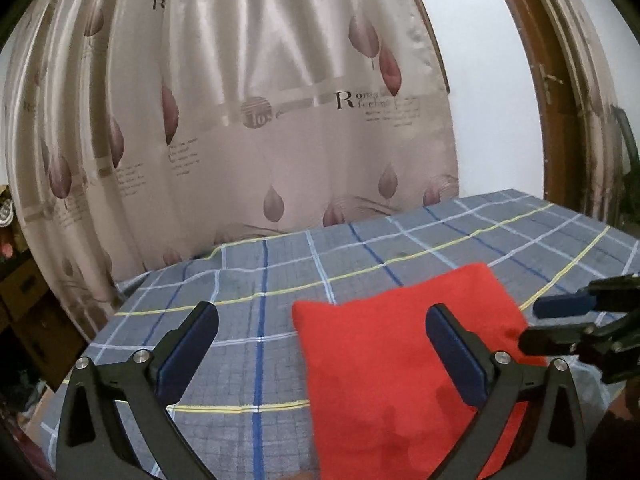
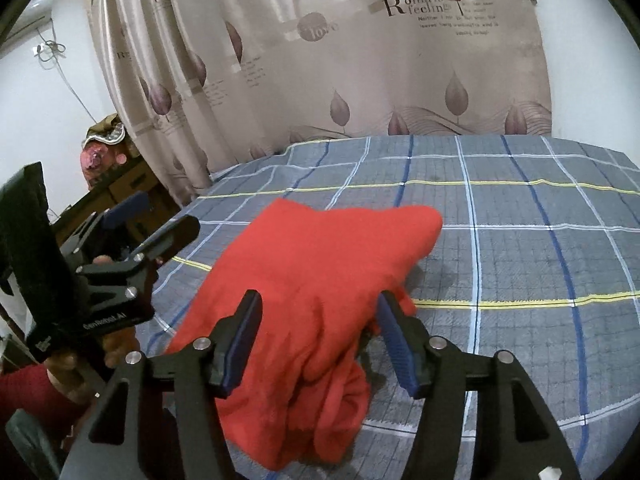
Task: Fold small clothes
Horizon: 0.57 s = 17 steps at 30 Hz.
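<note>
A red garment (image 1: 392, 364) lies folded on the plaid grey-blue cloth-covered table (image 1: 248, 280); it also shows in the right wrist view (image 2: 312, 280), bunched at its near end. My left gripper (image 1: 322, 316) is open above the garment's left part and holds nothing. My right gripper (image 2: 318, 308) is open with its fingers on either side of the garment's near bunched part, not closed on it. The right gripper also shows at the right edge of the left wrist view (image 1: 560, 320), and the left gripper at the left of the right wrist view (image 2: 160, 220).
A patterned beige curtain (image 1: 260, 120) hangs behind the table's far edge. A brown door frame (image 1: 560, 80) stands at the right. Cardboard boxes and clutter (image 2: 116, 176) sit left of the table. Bare table (image 2: 540, 260) lies to the right of the garment.
</note>
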Tool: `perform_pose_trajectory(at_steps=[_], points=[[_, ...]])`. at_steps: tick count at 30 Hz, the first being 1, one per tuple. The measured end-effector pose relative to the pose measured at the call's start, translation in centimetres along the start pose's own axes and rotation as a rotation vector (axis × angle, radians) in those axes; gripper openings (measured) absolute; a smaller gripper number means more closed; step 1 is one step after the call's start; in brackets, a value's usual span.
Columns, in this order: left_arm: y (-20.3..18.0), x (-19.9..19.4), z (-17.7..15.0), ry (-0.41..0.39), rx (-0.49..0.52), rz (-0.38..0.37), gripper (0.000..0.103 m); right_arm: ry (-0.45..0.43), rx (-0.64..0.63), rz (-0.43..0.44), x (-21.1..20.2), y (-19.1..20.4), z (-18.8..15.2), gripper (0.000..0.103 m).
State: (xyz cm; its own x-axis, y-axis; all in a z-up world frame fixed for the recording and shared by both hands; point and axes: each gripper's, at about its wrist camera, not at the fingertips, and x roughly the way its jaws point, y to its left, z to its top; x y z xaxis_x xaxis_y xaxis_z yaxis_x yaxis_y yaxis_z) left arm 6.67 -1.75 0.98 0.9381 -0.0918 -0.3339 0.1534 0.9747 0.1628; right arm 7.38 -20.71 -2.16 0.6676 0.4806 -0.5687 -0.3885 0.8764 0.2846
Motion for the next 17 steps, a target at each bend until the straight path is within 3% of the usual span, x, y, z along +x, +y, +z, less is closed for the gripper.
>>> perform_pose_trajectory(at_steps=[6, 12, 15, 17], points=[[0.1, -0.3, -0.1, -0.001, -0.023, -0.032, 0.103, -0.005, 0.009, 0.003, -0.2, 0.0, -0.1, 0.058], [-0.4, -0.1, -0.5, -0.009, -0.025, 0.018, 0.103, -0.028, -0.003, -0.023, -0.7, 0.5, -0.3, 0.059], [-0.2, 0.1, -0.8, 0.006, -0.042, 0.018, 0.103, -0.055, -0.016, -0.066, -1.2, 0.9, -0.3, 0.066], [-0.3, 0.3, -0.8, 0.023, -0.043, 0.046, 0.103, -0.076, -0.02, -0.078, -1.6, 1.1, -0.2, 0.075]])
